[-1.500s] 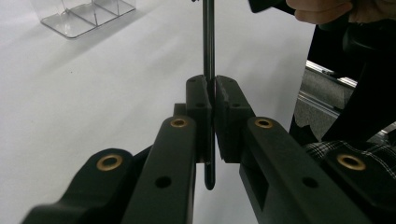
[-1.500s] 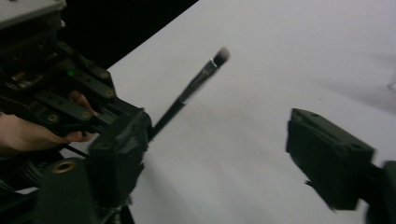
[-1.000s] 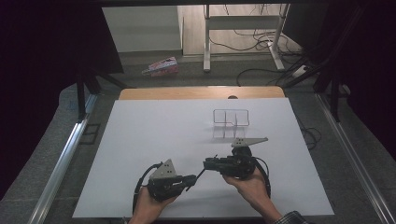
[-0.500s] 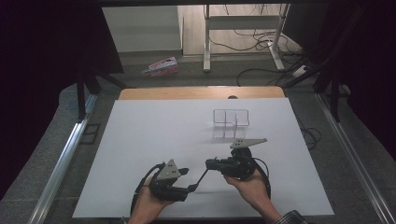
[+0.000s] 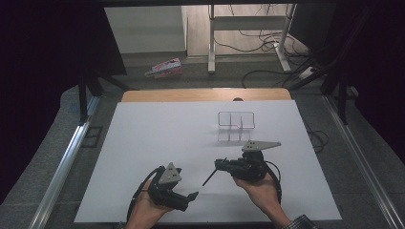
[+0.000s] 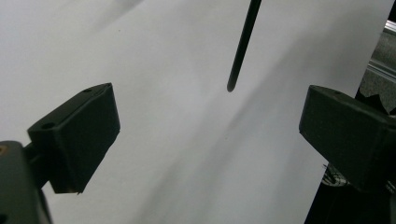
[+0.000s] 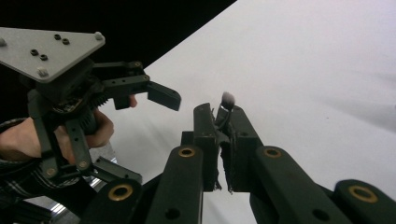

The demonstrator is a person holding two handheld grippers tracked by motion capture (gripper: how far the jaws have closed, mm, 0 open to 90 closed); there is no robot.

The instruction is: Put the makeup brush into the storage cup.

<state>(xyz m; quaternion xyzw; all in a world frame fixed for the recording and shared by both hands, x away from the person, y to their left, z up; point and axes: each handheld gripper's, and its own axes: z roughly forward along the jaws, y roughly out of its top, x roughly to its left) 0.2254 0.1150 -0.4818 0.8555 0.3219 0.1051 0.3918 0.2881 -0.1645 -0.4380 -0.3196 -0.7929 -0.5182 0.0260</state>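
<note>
A white sheet [image 5: 157, 143] covers the table, with a wooden edge showing at its far side, dark curtains around, and cables and a desk frame on the floor beyond. Toward the far right of the sheet stands a small clear acrylic rack [image 5: 236, 125], empty as far as I can tell. My right gripper [image 5: 218, 165] is pinched tight on a thin black rod [image 5: 208, 178], which slants down and toward my left from between the jaws; in the right gripper view a pale tuft pokes up past the jaws, so it may be a small brush [image 7: 227, 99], though I can't be sure. My left gripper [image 5: 190, 198] hangs near the sheet's front edge with its jaws spread wide and nothing between them, and in the left gripper view the rod's free end [image 6: 239, 51] hangs ahead of them, not yet between. I judge a handover is coming. The risk is the rod's thinness: if my left jaws close off-line they could miss it or knock it askew, and if my right lets go too early it would drop and roll across the sheet.
</note>
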